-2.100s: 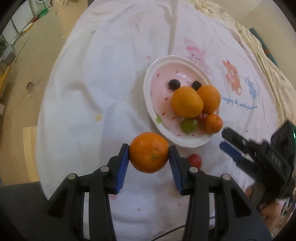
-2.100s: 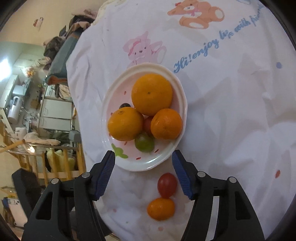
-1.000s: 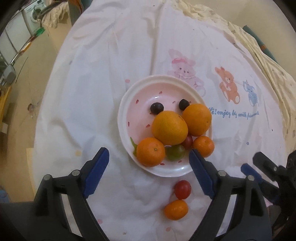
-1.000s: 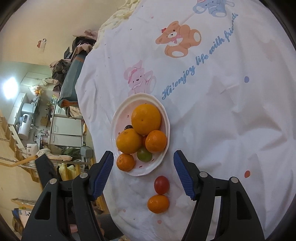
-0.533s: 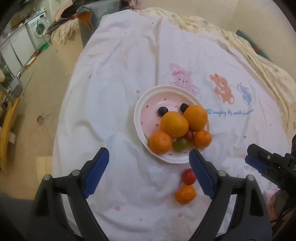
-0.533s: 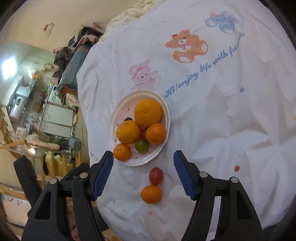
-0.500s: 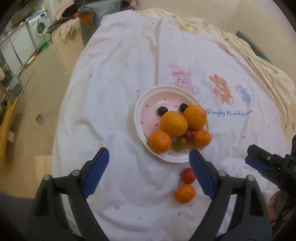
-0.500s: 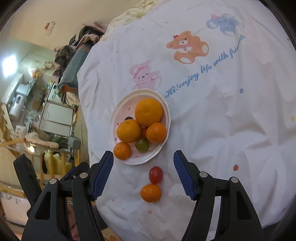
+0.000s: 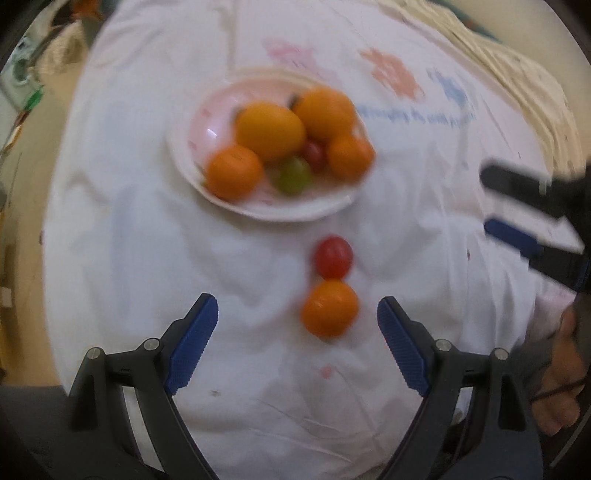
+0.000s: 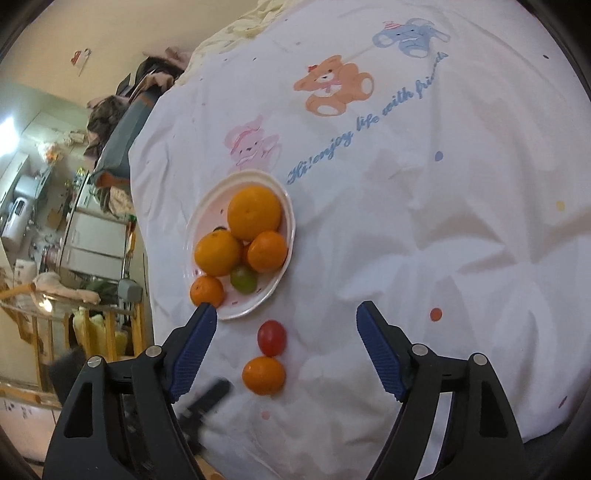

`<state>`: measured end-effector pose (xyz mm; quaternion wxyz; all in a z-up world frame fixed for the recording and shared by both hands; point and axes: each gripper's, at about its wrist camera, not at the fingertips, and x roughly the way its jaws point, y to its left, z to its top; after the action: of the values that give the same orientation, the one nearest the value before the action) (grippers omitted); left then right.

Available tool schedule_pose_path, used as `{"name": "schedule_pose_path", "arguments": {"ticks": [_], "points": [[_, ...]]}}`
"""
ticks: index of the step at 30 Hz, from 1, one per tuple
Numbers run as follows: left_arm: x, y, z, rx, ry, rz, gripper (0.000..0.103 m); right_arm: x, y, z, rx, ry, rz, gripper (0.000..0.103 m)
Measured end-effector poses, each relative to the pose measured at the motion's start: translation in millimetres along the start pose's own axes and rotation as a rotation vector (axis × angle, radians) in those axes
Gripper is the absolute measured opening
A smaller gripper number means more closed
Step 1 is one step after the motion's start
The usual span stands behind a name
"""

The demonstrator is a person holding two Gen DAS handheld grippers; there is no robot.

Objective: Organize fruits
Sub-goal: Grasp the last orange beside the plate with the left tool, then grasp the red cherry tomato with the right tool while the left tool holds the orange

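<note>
A white tablecloth (image 10: 424,258) is showing a pink bunny, orange bear, blue elephant and blue script. The pale pink speckled plate (image 10: 286,225) is holding orange citrus and a green tomato (image 10: 243,279); nearer, a red cherry tomato (image 10: 272,337) is touching an orange mandarin (image 10: 263,375).

White printed cloth (image 10: 424,258) covering the whole support surface, wrinkled, with cartoon bear, rabbit and elephant prints, blue script lettering and scattered small coloured dots. Underlying furniture hidden by the cloth; type not determinable. Cream-coloured bedding (image 10: 236,29) bunched along the far edge.

Directly on the cloth:
- pink-and-white plate (image 10: 284,266), below the rabbit print, loaded with fruit.
- red cherry tomato (image 10: 272,336), just beside the plate's near rim, apart from it.
- small orange (image 10: 263,375), touching or nearly touching the tomato on its near side.

Same layout in the left wrist view, blurred: plate (image 9: 280,214), tomato (image 9: 333,257), orange (image 9: 330,308).
</note>
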<state>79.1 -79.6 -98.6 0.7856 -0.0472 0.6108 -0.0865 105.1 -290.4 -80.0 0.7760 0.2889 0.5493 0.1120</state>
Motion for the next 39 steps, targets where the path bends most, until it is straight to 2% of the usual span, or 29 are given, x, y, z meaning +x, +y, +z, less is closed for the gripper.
{"name": "schedule_pose_path", "arguments": {"ticks": [3, 7, 11, 15, 16, 18, 27, 32, 35, 39], "points": [[13, -9, -4, 0.014, 0.048, -0.022, 0.086, 0, -4, 1, 0.017, -0.005, -0.003, 0.081], [25, -21, -2, 0.053, 0.068, 0.001, 0.086, -2, -8, 2, 0.026, -0.008, -0.003, 0.081], [36, -23, -3, 0.04, 0.109, -0.006, 0.084, -4, -15, 4, 0.066, -0.011, 0.015, 0.081], [41, -25, -2, 0.041, 0.124, -0.01, 0.066, -11, -18, 5, 0.079, -0.046, -0.014, 0.081], [43, -23, -2, 0.032, 0.131, -0.015, 0.053, -12, -19, 6, 0.09, -0.048, -0.008, 0.081], [45, -20, -2, 0.017, 0.145, 0.0, 0.039, -12, -23, 7, 0.113, -0.052, 0.0, 0.081], [34, -8, -6, 0.026, 0.117, 0.021, 0.036, -6, -21, 8, 0.1, -0.036, -0.01, 0.081], [13, 1, -5, 0.016, 0.046, 0.042, 0.036, -1, -20, 7, 0.095, -0.028, -0.021, 0.081], [-3, 19, -3, -0.038, 0.004, 0.055, 0.036, 5, -16, 6, 0.077, -0.015, -0.024, 0.081], [-21, 56, 6, -0.163, -0.032, 0.051, 0.036, 20, 0, 2, 0.006, 0.024, -0.038, 0.081]]}}
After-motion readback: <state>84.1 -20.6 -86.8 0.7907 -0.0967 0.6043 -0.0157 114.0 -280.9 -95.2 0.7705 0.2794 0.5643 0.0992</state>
